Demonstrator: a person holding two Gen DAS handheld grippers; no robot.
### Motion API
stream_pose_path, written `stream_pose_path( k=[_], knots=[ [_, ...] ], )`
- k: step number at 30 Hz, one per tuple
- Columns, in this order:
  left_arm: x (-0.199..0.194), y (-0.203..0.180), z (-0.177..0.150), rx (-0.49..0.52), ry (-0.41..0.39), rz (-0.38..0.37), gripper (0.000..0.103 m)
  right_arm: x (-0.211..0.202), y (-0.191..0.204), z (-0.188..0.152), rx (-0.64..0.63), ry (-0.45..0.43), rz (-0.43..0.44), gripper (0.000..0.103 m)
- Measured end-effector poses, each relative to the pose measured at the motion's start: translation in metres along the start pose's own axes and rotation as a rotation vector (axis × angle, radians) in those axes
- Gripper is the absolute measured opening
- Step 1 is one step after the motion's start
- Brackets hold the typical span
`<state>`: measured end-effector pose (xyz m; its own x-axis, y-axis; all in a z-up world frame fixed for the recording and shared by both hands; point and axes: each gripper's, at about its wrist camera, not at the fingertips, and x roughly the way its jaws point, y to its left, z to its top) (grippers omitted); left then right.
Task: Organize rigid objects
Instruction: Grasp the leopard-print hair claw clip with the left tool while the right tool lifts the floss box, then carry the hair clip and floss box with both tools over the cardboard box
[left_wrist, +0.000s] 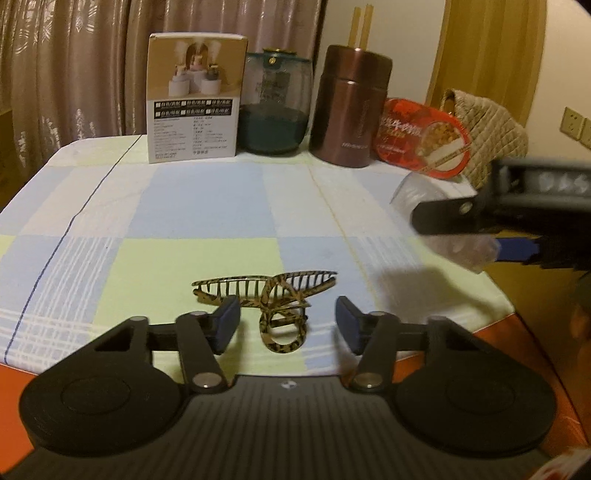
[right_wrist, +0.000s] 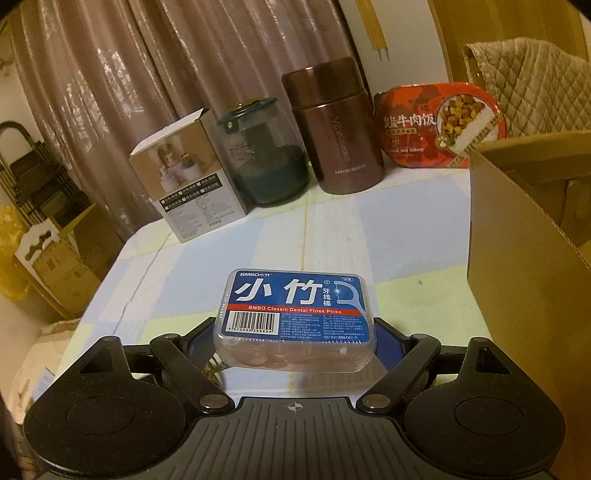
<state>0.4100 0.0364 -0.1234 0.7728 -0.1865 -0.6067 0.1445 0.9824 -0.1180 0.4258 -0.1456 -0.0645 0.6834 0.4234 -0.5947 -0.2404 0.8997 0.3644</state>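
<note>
A tortoiseshell hair claw clip lies on the checked tablecloth near the front edge. My left gripper is open, its blue pads either side of the clip's ring handle, not touching it. My right gripper is shut on a clear dental floss pick box with a blue label, held above the cloth. In the left wrist view the right gripper comes in from the right with the clear box between its fingers.
Along the table's back stand a white product box, a glass jar, a brown thermos and a red meal bowl. An open cardboard box sits at the right. Curtains hang behind.
</note>
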Motion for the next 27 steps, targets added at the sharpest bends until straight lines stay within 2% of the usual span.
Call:
stream_pose_path(
  k=[6, 9, 22, 27],
  knots=[
    [0.012, -0.001, -0.002, 0.017, -0.004, 0.023, 0.037, 0.002, -0.001, 0.000, -0.007, 0.007, 0.010, 0.083],
    [0.012, -0.001, -0.001, 0.020, -0.008, 0.019, 0.025, 0.004, -0.001, -0.002, -0.008, 0.017, 0.014, 0.083],
    [-0.010, 0.001, -0.003, 0.017, 0.056, 0.043, 0.025, -0.001, 0.002, -0.003, -0.025, 0.051, 0.039, 0.083],
    [-0.025, -0.005, -0.006, 0.008, 0.073, 0.045, 0.025, -0.014, 0.006, -0.004, -0.036, 0.061, 0.054, 0.083]
  ],
)
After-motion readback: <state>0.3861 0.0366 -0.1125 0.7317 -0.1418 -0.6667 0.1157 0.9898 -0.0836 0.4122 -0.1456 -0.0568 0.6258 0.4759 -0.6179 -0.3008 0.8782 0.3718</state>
